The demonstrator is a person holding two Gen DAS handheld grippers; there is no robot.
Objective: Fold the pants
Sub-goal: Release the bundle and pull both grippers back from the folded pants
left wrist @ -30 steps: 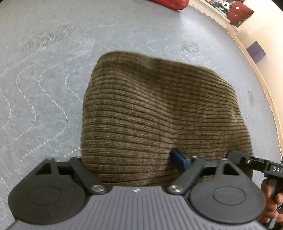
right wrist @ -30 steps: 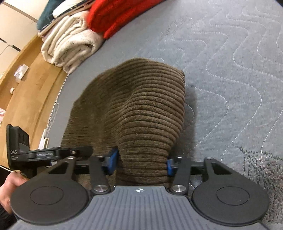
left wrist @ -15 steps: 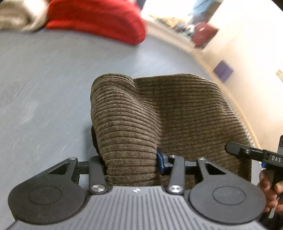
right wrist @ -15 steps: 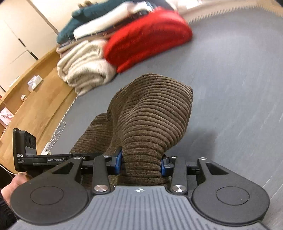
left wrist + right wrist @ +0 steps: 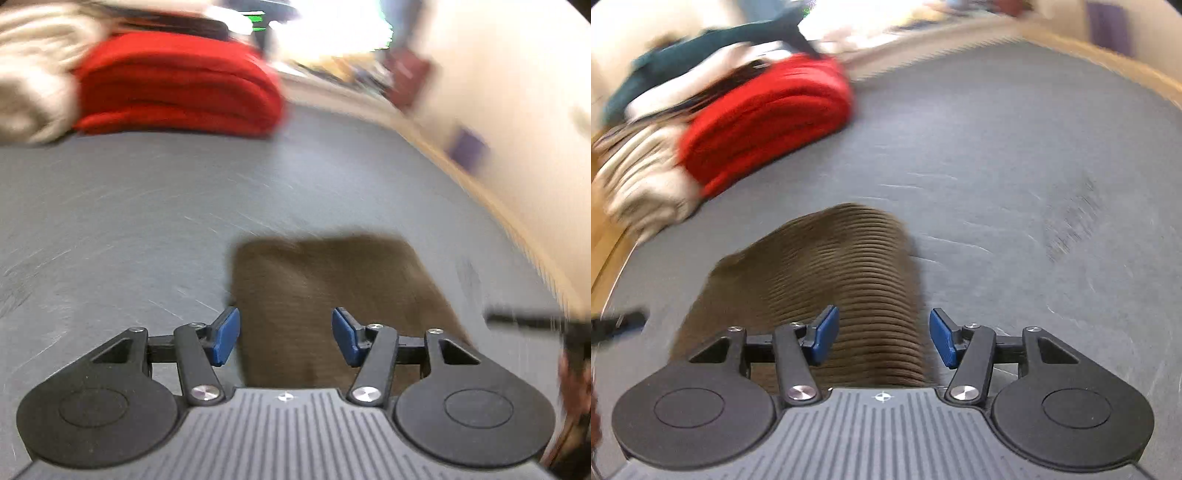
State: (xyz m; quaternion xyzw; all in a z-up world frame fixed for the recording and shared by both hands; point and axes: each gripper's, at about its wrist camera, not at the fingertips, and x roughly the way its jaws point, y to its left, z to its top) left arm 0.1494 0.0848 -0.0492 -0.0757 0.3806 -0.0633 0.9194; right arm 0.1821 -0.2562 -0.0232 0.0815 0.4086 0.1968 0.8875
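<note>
Left wrist view shows the pants [image 5: 332, 295] lying on the bed [image 5: 147, 221] as a compact brown block, so the folding looks nearly or fully done. Left gripper [image 5: 284, 334] and right gripper [image 5: 882, 336] are both opening, pads clear of the cloth, holding nothing.

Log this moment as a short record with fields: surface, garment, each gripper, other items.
surface: grey quilted mattress
garment: brown corduroy pants, folded into a compact bundle, lying on the mattress
left gripper: jaws opening, pads clear of the cloth, pants seen beyond the gap
right gripper: jaws opening, not pressing the pants, which lie below and ahead
other items: folded red textile and cream textile stacked at the far left edge
image quality: both views motion-blurred
</note>
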